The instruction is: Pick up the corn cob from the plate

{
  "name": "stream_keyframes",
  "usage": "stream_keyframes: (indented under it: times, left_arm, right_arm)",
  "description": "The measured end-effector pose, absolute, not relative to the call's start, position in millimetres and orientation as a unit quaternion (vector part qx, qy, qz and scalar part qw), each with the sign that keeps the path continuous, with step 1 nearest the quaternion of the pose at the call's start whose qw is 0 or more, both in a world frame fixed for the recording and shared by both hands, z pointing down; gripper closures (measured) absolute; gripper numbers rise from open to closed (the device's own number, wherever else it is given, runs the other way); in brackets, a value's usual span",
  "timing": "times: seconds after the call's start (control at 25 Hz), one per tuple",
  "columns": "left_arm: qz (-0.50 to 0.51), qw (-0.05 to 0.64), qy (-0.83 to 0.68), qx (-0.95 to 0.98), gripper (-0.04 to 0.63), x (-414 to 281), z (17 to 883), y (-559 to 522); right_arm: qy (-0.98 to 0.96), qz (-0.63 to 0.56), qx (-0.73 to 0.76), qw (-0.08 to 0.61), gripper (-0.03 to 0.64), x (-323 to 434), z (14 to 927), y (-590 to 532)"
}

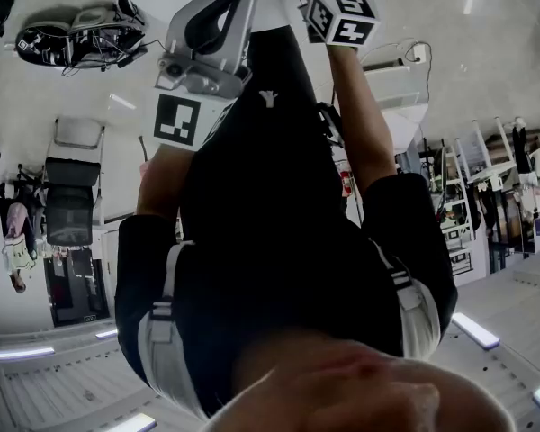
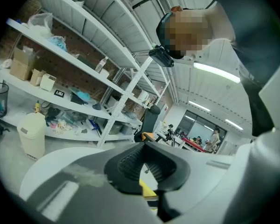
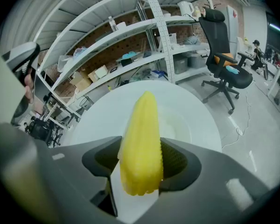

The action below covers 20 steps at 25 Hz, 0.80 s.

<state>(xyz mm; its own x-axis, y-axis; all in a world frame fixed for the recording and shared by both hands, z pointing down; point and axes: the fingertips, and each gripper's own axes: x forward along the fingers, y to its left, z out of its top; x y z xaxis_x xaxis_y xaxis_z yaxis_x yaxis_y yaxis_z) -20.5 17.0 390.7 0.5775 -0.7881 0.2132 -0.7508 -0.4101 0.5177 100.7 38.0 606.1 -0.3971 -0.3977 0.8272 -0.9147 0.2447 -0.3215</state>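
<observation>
The right gripper (image 3: 141, 164) clamps the corn cob (image 3: 139, 139), tip pointing to 12 o'clock; the plate (image 3: 183, 125) lies behind at 1 o'clock; the left gripper (image 2: 147, 164) is closed, empty.

Corn (image 3: 141, 148) between right gripper (image 3: 139, 161) jaws, plate (image 3: 198, 122) beyond it; shelves (image 3: 130, 45) behind plate, chair (image 3: 224, 71) on floor right of shelves.

Corn cob (image 3: 141, 148) between the right gripper's (image 3: 140, 160) jaws: yellow, rowed kernels. Its pads (image 3: 173, 160) are dark grey and ribbed, body light grey, marker cube (image 1: 342, 16) black-and-white squares. Plate (image 3: 191, 115) beyond the jaws: plain white.
</observation>
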Motion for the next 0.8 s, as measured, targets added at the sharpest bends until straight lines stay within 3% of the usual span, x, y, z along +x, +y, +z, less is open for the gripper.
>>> stream_keyframes:
  times: [0.8]
  left_arm:
    - [-0.065, 0.236, -0.453, 0.857, 0.591, -30, 307, 28]
  right_arm:
    - [-0.747, 0.383, 0.469, 0.274, 0.353, 88, 530, 43]
